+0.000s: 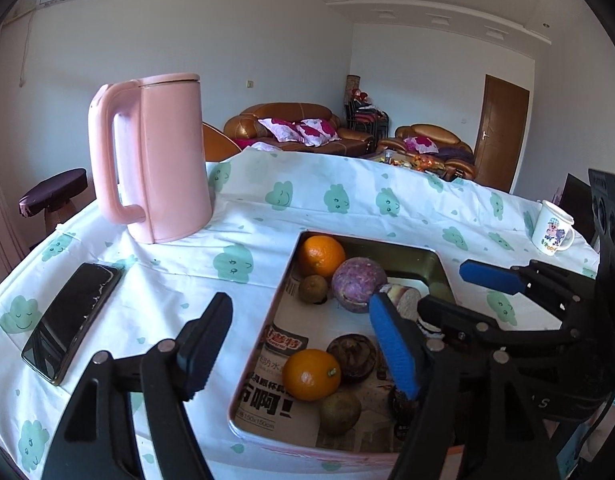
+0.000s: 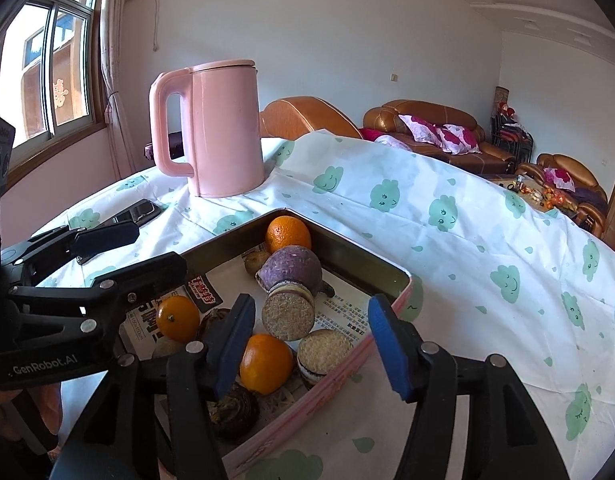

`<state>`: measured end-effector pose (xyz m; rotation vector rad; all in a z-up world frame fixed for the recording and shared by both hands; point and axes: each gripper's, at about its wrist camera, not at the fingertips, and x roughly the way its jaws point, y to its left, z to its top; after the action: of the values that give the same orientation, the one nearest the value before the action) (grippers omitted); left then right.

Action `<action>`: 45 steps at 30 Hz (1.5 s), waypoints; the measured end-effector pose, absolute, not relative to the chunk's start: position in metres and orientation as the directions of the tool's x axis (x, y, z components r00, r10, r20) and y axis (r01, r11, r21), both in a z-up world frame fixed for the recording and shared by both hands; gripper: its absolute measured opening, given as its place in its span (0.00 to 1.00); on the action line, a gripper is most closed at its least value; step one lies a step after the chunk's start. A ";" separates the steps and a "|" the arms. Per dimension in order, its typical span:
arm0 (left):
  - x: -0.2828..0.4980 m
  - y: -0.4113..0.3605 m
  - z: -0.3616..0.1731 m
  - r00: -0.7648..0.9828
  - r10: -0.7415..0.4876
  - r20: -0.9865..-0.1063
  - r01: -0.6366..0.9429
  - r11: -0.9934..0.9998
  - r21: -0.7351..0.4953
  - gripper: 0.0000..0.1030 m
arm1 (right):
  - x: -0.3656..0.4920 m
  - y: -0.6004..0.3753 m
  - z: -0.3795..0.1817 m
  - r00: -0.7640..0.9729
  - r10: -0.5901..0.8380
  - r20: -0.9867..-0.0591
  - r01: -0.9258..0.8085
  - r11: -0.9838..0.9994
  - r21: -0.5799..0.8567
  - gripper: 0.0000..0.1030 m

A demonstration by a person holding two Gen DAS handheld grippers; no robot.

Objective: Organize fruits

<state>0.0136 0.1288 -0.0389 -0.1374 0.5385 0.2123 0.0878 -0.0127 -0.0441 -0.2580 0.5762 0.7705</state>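
Observation:
A pink-rimmed tin tray point(image 1: 407, 256) point(image 2: 347, 364) lined with newspaper holds the fruit. It contains three oranges point(image 2: 288, 234) point(image 2: 177, 318) point(image 2: 266, 364), a purple round fruit point(image 1: 357, 284) point(image 2: 291, 270), brown fruits point(image 1: 313, 289) point(image 1: 339, 412) and a dark wrinkled one point(image 1: 351, 356). Two round grainy cakes point(image 2: 288, 314) point(image 2: 323, 354) lie among them. My left gripper point(image 1: 299, 348) point(image 2: 135, 252) hovers open over the tray's near left side. My right gripper point(image 2: 311, 346) point(image 1: 463, 292) hovers open over its near right corner, above an orange. Neither pair of pads touches anything.
A tall pink kettle point(image 1: 163, 156) point(image 2: 223, 128) stands behind the tray on the cloud-print tablecloth. A black phone point(image 1: 73, 316) point(image 2: 137, 212) lies left of the tray. A white printed mug point(image 1: 553, 228) sits at the far right. Sofas stand beyond the table.

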 end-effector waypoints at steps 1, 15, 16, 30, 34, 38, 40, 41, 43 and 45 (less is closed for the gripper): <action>0.011 0.128 -0.037 0.840 0.162 -0.518 -0.234 0.969 -0.077 0.71 | 0.086 -0.015 -0.042 0.580 0.582 -0.571 -0.715 0.699 -0.013 0.60; -0.001 0.121 -0.029 0.855 0.163 -0.492 -0.234 0.968 -0.085 0.75 | 0.072 -0.039 -0.031 0.607 0.598 -0.523 -0.696 0.718 0.014 0.63; -0.001 0.120 -0.029 0.855 0.163 -0.492 -0.233 0.969 -0.085 0.75 | 0.072 -0.041 -0.031 0.608 0.599 -0.521 -0.695 0.719 0.016 0.63; 0.000 0.115 -0.029 0.854 0.162 -0.494 -0.229 0.970 -0.079 0.75 | 0.069 -0.048 -0.029 0.613 0.609 -0.504 -0.692 0.721 0.030 0.64; 0.001 0.113 -0.029 0.854 0.160 -0.495 -0.227 0.971 -0.078 0.75 | 0.068 -0.049 -0.029 0.613 0.607 -0.506 -0.691 0.722 0.029 0.64; 0.001 0.112 -0.030 0.854 0.161 -0.495 -0.228 0.971 -0.078 0.75 | 0.068 -0.049 -0.030 0.614 0.606 -0.506 -0.690 0.723 0.029 0.64; 0.002 0.111 -0.030 0.852 0.162 -0.497 -0.229 0.971 -0.076 0.75 | 0.068 -0.050 -0.030 0.614 0.607 -0.504 -0.689 0.724 0.031 0.64; 0.002 0.111 -0.031 0.852 0.162 -0.498 -0.229 0.971 -0.075 0.75 | 0.068 -0.050 -0.030 0.614 0.606 -0.505 -0.689 0.724 0.031 0.64; 0.002 0.111 -0.031 0.852 0.161 -0.499 -0.227 0.971 -0.074 0.75 | 0.068 -0.050 -0.030 0.616 0.606 -0.504 -0.689 0.724 0.029 0.64; 0.002 0.110 -0.032 0.852 0.161 -0.498 -0.226 0.971 -0.073 0.75 | 0.068 -0.051 -0.030 0.617 0.607 -0.501 -0.689 0.724 0.029 0.64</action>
<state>0.0017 0.1104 -0.0319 -0.1305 0.5115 0.2046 0.0678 -0.0507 -0.0295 -0.1727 0.5105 0.7502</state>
